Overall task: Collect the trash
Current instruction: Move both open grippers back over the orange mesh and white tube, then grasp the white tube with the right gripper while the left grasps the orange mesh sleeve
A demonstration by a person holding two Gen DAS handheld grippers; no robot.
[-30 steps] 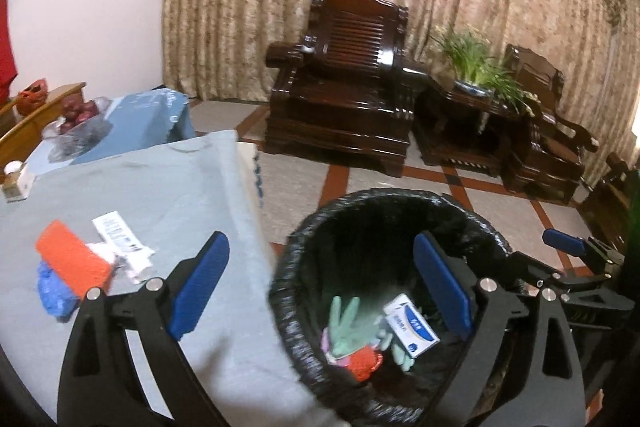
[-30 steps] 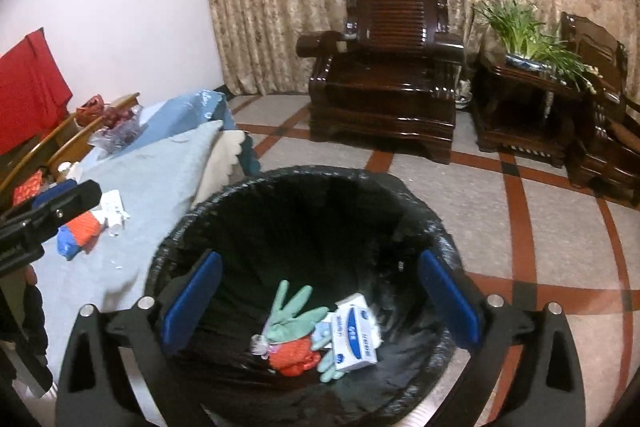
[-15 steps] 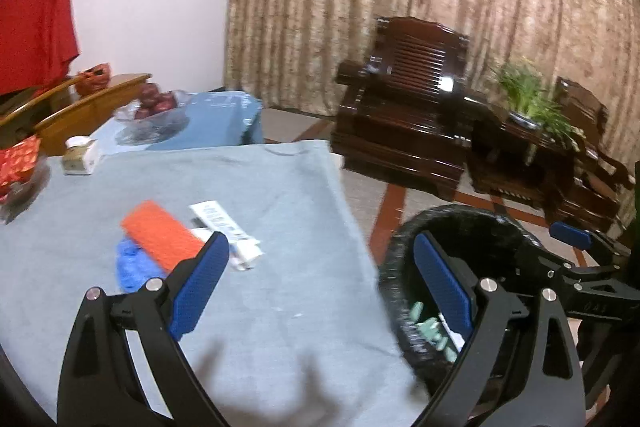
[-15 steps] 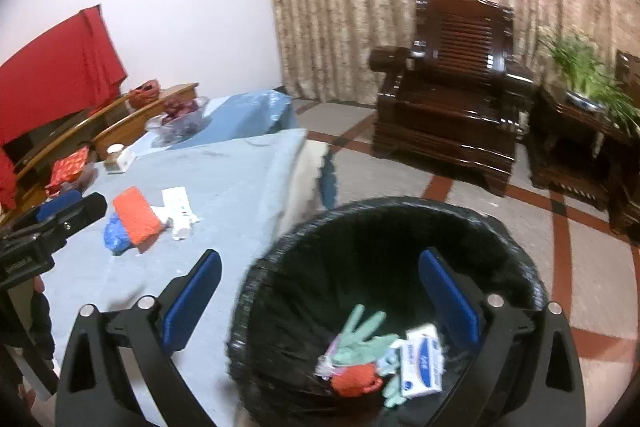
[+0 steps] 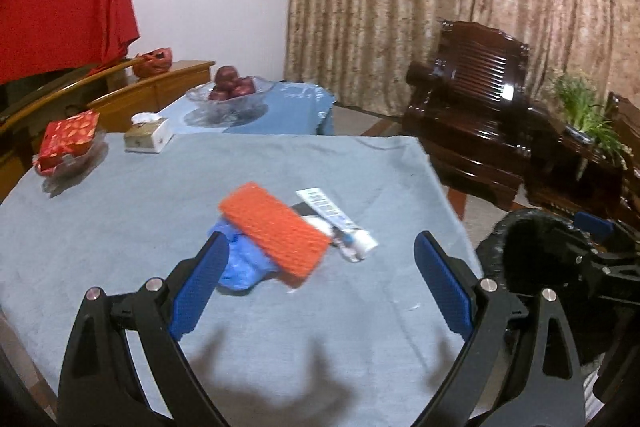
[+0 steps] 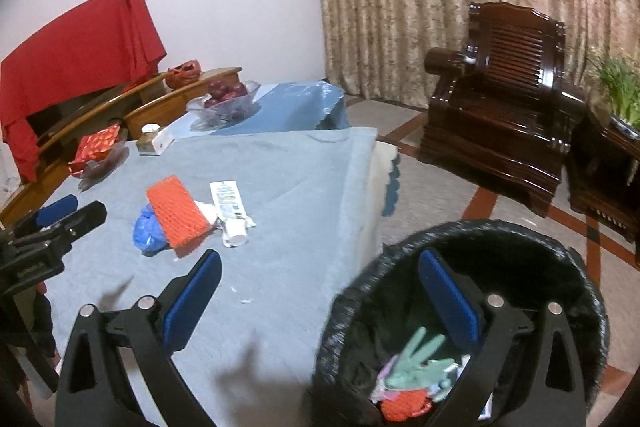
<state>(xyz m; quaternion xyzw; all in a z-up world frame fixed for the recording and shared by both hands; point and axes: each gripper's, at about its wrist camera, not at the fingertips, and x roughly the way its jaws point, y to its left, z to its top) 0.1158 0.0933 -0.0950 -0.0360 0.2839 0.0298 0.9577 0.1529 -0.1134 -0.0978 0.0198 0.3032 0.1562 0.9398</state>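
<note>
An orange mesh sponge (image 5: pixel 276 229) (image 6: pixel 176 211) lies on a crumpled blue bag (image 5: pixel 240 263) (image 6: pixel 148 233) beside a white tube (image 5: pixel 338 223) (image 6: pixel 230 209) on the grey-blue tablecloth (image 5: pixel 160 211). My left gripper (image 5: pixel 320 275) is open and empty, just short of this pile. My right gripper (image 6: pixel 320 291) is open and empty, over the table edge and the black-lined bin (image 6: pixel 520 251) (image 5: pixel 532 239). The bin holds a green glove (image 6: pixel 420 363) and an orange item (image 6: pixel 404 403).
At the table's far side stand a glass fruit bowl (image 5: pixel 230 93), a tissue box (image 5: pixel 148 137) and a red packet on a dish (image 5: pixel 68 143). A dark wooden armchair (image 5: pixel 476 115) and a plant stand (image 5: pixel 588 151) stand beyond on the tiled floor.
Both grippers have swung left from above the bin toward the table. The trash pile now sits between the left fingers' line of sight; the bin has slid to the right.
</note>
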